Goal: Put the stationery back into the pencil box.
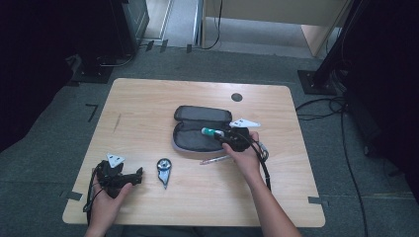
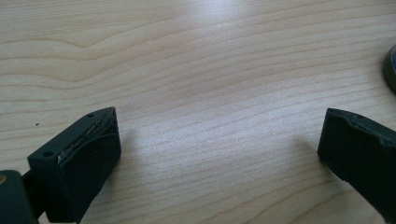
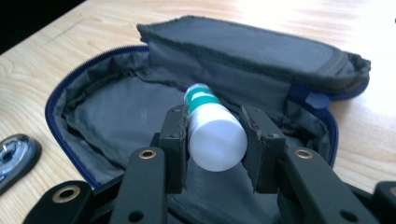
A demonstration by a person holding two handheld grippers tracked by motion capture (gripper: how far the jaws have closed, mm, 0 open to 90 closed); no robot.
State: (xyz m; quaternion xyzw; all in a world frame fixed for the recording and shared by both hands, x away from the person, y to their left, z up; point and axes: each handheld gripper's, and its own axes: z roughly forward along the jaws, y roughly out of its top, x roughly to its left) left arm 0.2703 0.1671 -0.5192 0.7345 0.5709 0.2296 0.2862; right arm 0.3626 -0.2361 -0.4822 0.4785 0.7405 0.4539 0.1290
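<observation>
A dark grey zip case (image 1: 200, 128) lies open in the middle of the wooden table (image 1: 148, 98); its grey lining (image 3: 112, 116) and blue zip edge show in the right gripper view. My right gripper (image 1: 228, 137) (image 3: 215, 144) is shut on a white bottle with a green band (image 3: 212, 133) (image 1: 211, 132), held level over the open case. My left gripper (image 1: 140, 175) (image 2: 219, 154) rests at the table's near left, its jaws wide apart over bare wood with nothing between them.
A small silver and dark metal tool (image 1: 164, 170) (image 3: 11, 156) lies between the two hands, its edge (image 2: 391, 70) at the right of the left gripper view. A pen (image 1: 216, 160) lies near the case's front edge. A dark round hole (image 1: 236, 97) marks the far side of the table.
</observation>
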